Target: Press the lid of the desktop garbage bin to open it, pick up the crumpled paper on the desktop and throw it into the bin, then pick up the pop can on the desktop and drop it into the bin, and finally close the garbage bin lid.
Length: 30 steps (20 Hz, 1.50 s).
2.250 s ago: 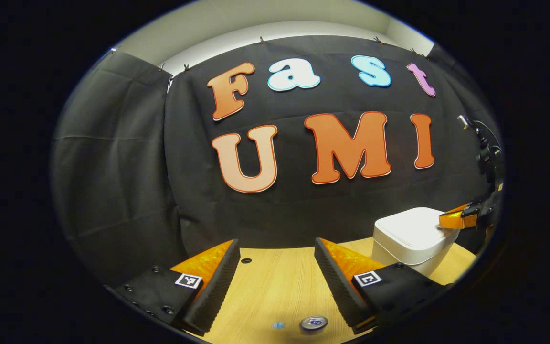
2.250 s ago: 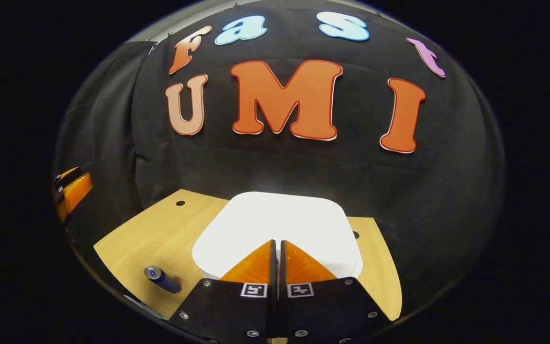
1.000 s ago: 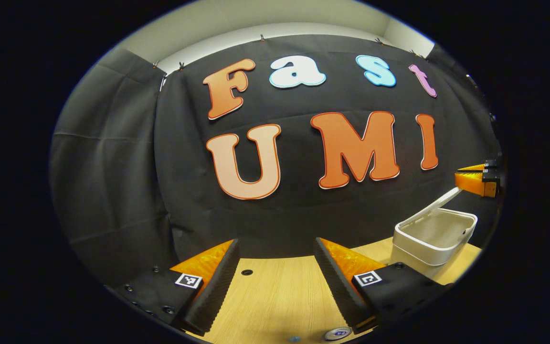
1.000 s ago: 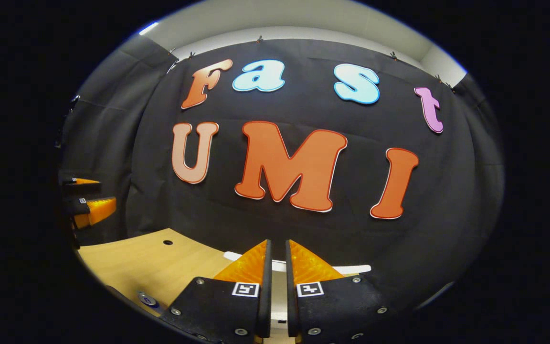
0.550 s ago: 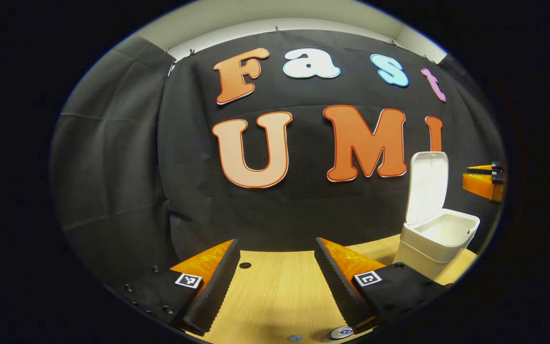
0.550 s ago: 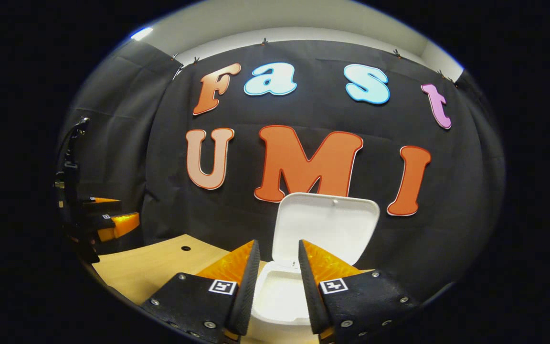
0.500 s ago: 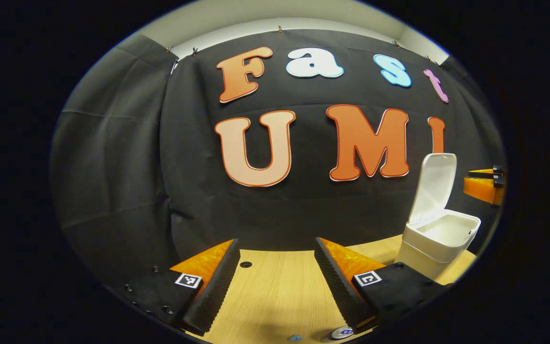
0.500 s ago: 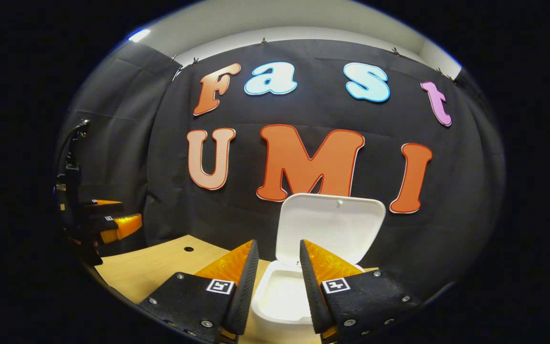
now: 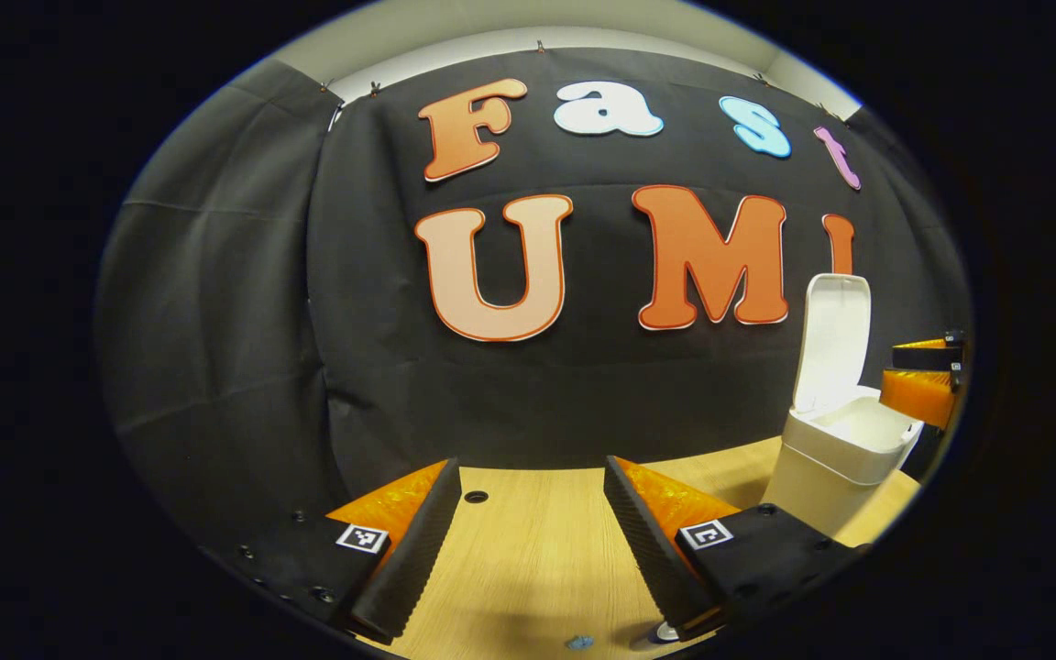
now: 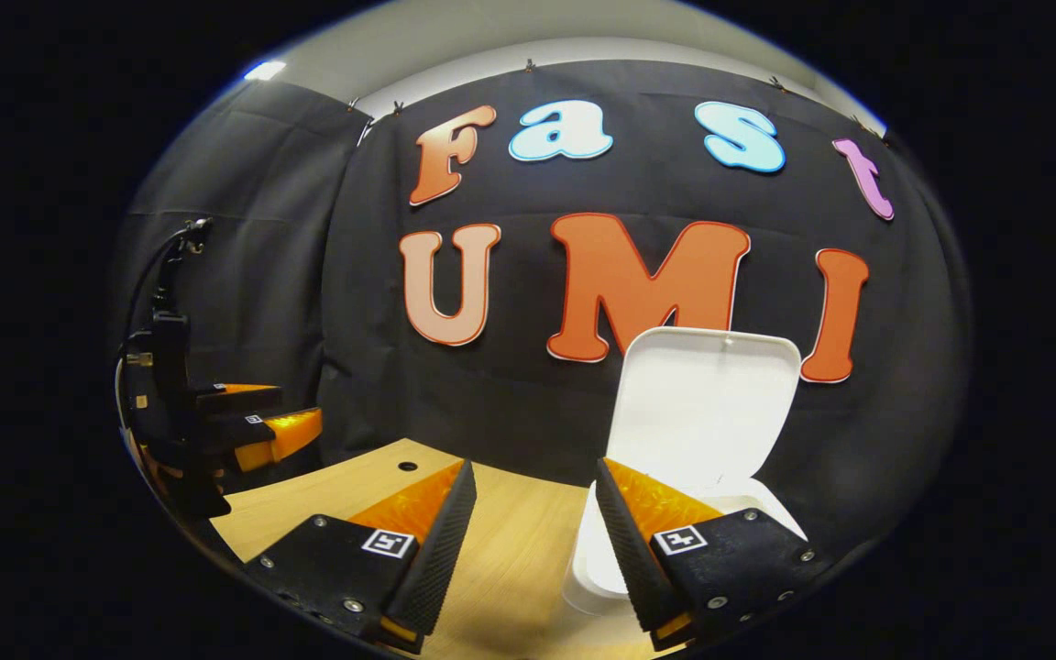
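Observation:
The white desktop bin (image 9: 826, 458) stands at the right of the wooden table (image 9: 528, 550) with its lid (image 9: 835, 335) swung upright. In the right gripper view the bin (image 10: 597, 559) sits just behind my right finger and its raised lid (image 10: 707, 403) faces me. My left gripper (image 9: 530, 463) is open over bare table. The pop can (image 9: 670, 631) peeks out at the bottom edge by its right finger. My right gripper (image 10: 534, 465) is open with nothing between its fingers, left of the bin's mouth. The right gripper (image 9: 895, 368) also shows beside the bin.
A small blue speck (image 9: 580, 642) lies on the table near the can. A cable hole (image 9: 476, 497) marks the table's far side. The left gripper (image 10: 301, 405) and its cable stand at the far left of the right gripper view.
The bin lid has sprung from shut to upright. My right gripper lifted off the lid, opened and shifted left of the bin. The left gripper stayed open, the can sliding toward its view's bottom edge.

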{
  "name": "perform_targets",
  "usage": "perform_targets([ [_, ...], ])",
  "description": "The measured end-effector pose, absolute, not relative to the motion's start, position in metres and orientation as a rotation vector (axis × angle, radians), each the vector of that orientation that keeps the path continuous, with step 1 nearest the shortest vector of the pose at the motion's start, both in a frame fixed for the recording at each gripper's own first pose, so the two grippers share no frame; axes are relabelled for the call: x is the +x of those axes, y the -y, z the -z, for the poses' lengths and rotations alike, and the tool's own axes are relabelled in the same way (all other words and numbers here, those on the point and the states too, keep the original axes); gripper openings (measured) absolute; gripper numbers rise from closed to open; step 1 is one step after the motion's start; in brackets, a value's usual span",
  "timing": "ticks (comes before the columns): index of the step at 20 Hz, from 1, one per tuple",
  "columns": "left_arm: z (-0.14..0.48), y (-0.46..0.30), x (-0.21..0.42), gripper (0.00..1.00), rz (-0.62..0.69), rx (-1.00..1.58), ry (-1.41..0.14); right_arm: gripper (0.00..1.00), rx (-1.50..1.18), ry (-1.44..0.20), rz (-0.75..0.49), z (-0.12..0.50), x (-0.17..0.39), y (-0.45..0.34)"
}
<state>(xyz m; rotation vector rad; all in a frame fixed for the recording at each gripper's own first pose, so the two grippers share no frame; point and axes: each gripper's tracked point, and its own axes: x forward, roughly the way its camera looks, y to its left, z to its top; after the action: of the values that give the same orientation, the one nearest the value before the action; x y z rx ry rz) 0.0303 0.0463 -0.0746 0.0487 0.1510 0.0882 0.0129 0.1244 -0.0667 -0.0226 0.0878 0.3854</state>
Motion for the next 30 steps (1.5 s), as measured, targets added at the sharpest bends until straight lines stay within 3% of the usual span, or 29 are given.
perform_targets([
  [13, 0.2, -0.03, 0.01, 1.0, 0.014, 0.067, -0.423, 0.8, -0.052, -0.303, -0.568, 0.156, -0.019, -0.187],
  [14, 0.212, -0.03, 0.007, 0.95, 0.024, 0.057, -0.455, 0.81, -0.051, -0.322, -0.572, 0.165, -0.022, -0.189],
  [15, 0.221, -0.03, 0.006, 1.0, 0.03, 0.053, -0.485, 0.82, -0.052, -0.351, -0.574, 0.174, -0.025, -0.191],
  [25, 0.299, -0.029, -0.013, 1.0, 0.101, 0.029, -0.725, 0.97, -0.049, -0.581, -0.646, 0.244, -0.063, -0.22],
  [30, 0.336, -0.024, -0.023, 1.0, 0.14, 0.0, -0.823, 0.97, -0.049, -0.623, -0.654, 0.271, -0.072, -0.229],
])
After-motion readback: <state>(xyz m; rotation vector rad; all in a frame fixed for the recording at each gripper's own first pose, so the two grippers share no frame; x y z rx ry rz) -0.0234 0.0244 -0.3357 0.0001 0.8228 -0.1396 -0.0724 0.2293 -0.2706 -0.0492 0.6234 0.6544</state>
